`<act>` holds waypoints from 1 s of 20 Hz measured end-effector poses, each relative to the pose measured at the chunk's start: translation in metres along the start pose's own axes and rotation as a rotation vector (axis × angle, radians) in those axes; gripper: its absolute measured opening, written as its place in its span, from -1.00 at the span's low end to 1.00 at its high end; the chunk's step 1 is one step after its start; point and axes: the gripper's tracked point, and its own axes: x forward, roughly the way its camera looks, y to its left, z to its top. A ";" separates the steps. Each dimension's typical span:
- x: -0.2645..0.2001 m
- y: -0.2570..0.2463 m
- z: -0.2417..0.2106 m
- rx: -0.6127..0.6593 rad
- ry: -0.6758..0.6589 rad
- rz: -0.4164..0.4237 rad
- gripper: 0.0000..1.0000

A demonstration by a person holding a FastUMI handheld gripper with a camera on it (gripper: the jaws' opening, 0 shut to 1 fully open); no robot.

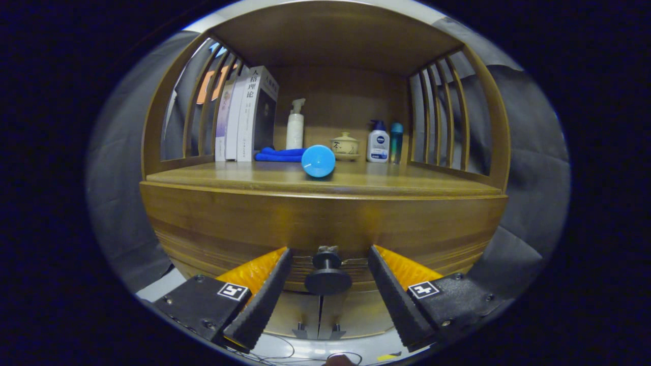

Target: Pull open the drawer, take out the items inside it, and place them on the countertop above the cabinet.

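We hold our jaws apart, left and right of the drawer knob [327, 274], neither touching it. Beyond them the drawer front [325, 223] sits flush; a blue cylinder [318, 161] lies on the counter [407, 180]. Closing off-centre could slip off the knob.

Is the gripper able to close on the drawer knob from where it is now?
Probably yes. The gripper is open, and the drawer knob sits between its fingers with nothing in the gap; neither finger touches it yet.
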 end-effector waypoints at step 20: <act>-0.125 -0.004 0.045 0.021 -0.036 0.135 0.99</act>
